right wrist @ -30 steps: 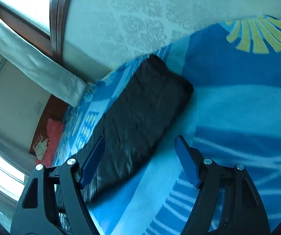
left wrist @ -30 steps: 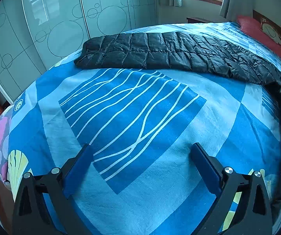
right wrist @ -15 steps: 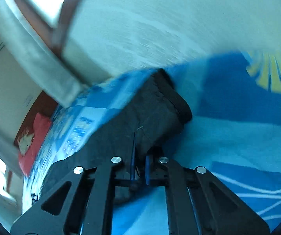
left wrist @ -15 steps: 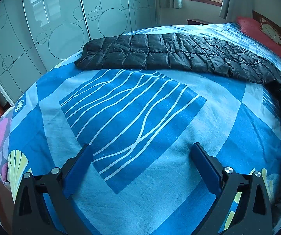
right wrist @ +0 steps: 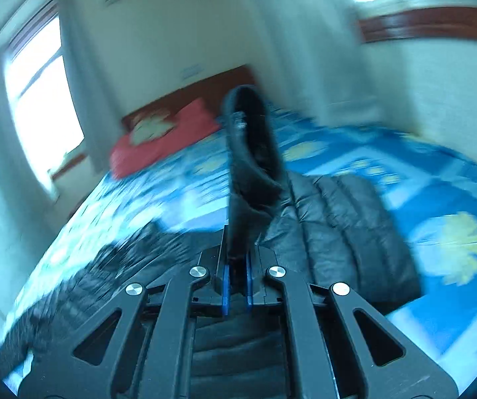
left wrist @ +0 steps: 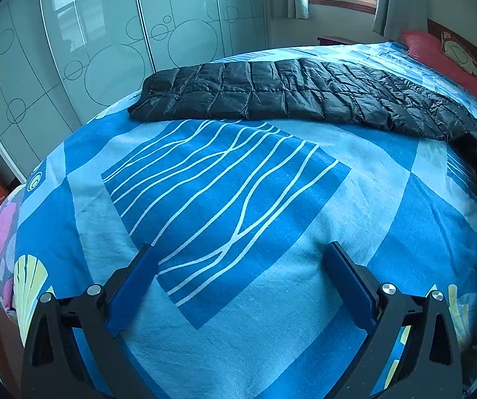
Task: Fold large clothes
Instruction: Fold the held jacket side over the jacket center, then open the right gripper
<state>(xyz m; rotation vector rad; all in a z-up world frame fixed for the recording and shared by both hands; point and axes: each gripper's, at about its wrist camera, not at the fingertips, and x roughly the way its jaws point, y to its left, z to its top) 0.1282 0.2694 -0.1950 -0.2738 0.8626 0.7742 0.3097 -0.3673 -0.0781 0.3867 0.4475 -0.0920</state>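
Right wrist view: the black jacket's cuff (right wrist: 250, 153) is pinched centre frame by the right gripper (right wrist: 236, 266), mid-fold; it should be carried across the jacket (left wrist: 288, 93). Left gripper (left wrist: 238, 282) is held open, empty.

The right gripper (right wrist: 236, 266) — wide open above the black quilted jacket (right wrist: 331, 232) a second ago — is now clamping the jacket's cuff (right wrist: 250, 153) and lifting it off the bedspread (right wrist: 437, 179), its view swinging toward the headboard edge and blurring.
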